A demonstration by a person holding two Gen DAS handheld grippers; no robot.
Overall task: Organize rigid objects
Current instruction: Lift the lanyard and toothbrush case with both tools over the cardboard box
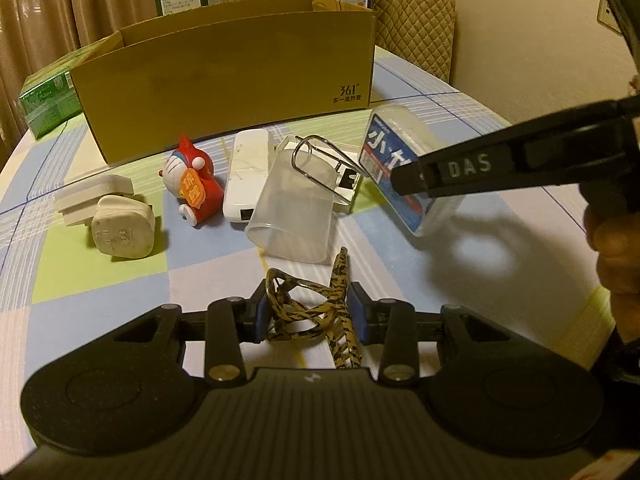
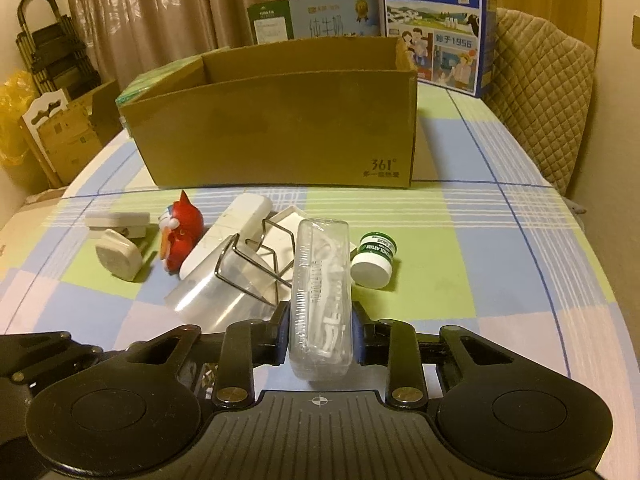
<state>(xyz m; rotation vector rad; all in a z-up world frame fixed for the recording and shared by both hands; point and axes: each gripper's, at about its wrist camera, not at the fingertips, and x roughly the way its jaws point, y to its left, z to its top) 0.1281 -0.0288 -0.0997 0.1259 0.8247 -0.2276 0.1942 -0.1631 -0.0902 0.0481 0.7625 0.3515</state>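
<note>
A: Nearest the lens: left gripper (image 1: 308,316), fingers pinching a leopard-print hair clip (image 1: 320,316) at 6 o'clock of the left wrist view. Clip is thin and springy, probably light. Hold sits mid-body.

B: Rest of the table, left to right?

A: White plug adapter (image 1: 120,226) at 9 o'clock, red cat figurine (image 1: 196,184) next, white slab-shaped device (image 1: 248,176), clear plastic cup (image 1: 296,216) on its side with a wire clip (image 1: 320,164) over it, then the clear plastic case (image 1: 404,168) at 3 o'clock.

B: Who has the case?

A: Right gripper (image 2: 320,328), fingers clamped on its long sides near the lower end. It's tilted and looks clear of the checked tablecloth (image 1: 480,240). Rigid shell, smooth, so likely slippery; light, white contents inside. Grip near one end may let it pivot. Mid-length would be safer.

B: Anything beside it?

A: Small green-labelled jar (image 2: 374,260) at 3 o'clock of the case, on its side, apart. Cardboard box (image 2: 280,120) at 12 o'clock, open top, likely the drop target.
</note>
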